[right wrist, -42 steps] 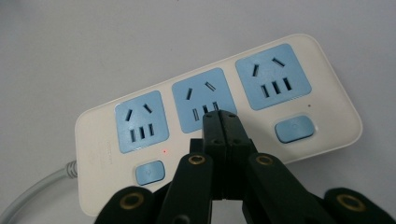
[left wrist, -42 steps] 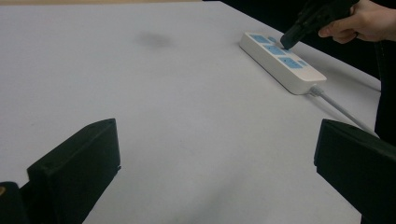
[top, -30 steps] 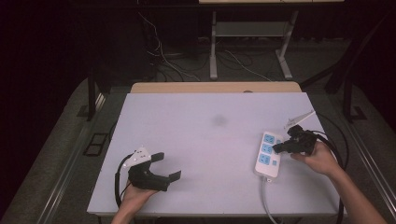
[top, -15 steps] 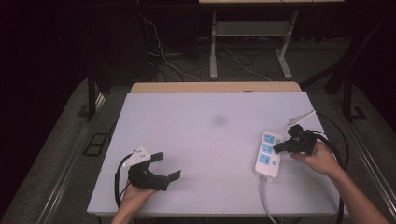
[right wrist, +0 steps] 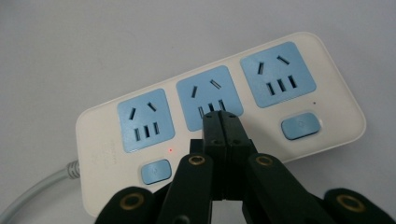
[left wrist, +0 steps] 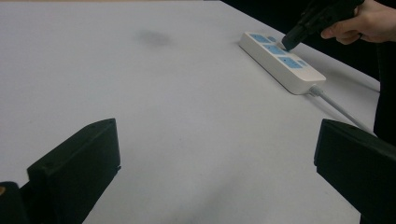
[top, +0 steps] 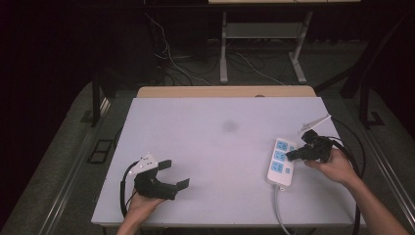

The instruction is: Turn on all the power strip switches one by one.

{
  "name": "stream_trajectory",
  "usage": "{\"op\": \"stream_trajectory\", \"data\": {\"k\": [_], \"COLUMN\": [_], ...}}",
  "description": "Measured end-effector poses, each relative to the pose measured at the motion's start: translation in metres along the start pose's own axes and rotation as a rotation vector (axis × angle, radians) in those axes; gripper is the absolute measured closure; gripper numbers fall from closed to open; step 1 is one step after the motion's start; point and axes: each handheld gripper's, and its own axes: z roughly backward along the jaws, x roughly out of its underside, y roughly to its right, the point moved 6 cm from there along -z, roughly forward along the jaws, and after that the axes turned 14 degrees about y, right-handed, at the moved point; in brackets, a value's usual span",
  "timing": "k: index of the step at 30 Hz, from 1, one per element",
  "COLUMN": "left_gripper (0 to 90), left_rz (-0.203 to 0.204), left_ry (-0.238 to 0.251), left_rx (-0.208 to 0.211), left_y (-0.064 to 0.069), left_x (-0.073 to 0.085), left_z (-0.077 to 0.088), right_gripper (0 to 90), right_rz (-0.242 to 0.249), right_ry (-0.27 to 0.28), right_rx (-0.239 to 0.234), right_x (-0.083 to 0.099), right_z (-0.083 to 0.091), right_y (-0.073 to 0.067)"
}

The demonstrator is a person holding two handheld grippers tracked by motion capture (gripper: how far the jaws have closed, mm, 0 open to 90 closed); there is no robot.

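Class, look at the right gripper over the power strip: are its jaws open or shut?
Shut. The right gripper has its two black jaws pressed flat together with nothing between them, tips at the middle socket of the power strip.

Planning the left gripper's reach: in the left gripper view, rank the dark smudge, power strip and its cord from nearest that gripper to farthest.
1. Cord, right, nearest.
2. Power strip, right, behind the cord.
3. Dark smudge, centre-left; farthest, though close to the strip's far end.
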Motion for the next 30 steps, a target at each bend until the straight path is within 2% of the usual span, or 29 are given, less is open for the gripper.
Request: {"op": "stream_trajectory", "data": {"k": [8,19,30], "left_gripper": [0.0,0.0,0.0], "left_rz": [0.000,0.005,0.004], "left_ry": [0.002,0.006,0.015], "left_rx": [0.001,-0.011,-0.011], "left_y": [0.000,-0.003,-0.002], "left_x": [0.000,0.000,-0.002], "left_z": [0.000,0.002,0.002], "right_gripper": [90.0,90.0,90.0], "right_rz": [-0.010,-0.003,0.003], "right_ry": [0.039,0.063,0.090], "right_rx": [-0.003,0.015,0.030], "right_x": [-0.009,-0.024,-0.038], "right_z": [0.015,0.031,0.039], "right_y": [0.001,0.007,0.014]}}
